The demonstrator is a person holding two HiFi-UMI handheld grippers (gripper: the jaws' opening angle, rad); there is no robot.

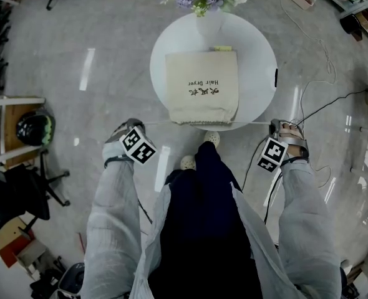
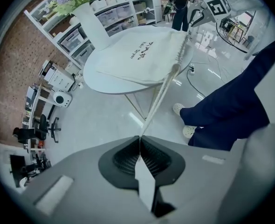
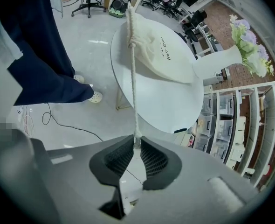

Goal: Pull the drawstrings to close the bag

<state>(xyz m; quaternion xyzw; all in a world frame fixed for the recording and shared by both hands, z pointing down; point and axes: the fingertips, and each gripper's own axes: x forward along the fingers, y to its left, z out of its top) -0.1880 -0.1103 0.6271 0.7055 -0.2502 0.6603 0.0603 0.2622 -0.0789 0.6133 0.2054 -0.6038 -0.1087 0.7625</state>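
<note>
Pinching drawstrings [image 2: 162,93] taut on both sides.
Left hand-held gripper [image 2: 140,143] and right hand-held gripper [image 3: 136,143] are each pressed onto one cord end. The cream bag [image 1: 203,87] lies flat on the round white counter [image 1: 259,55], its mouth seemingly gathered at the near edge.

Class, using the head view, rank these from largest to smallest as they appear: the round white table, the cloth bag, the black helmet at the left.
1. round white table
2. cloth bag
3. black helmet
</note>
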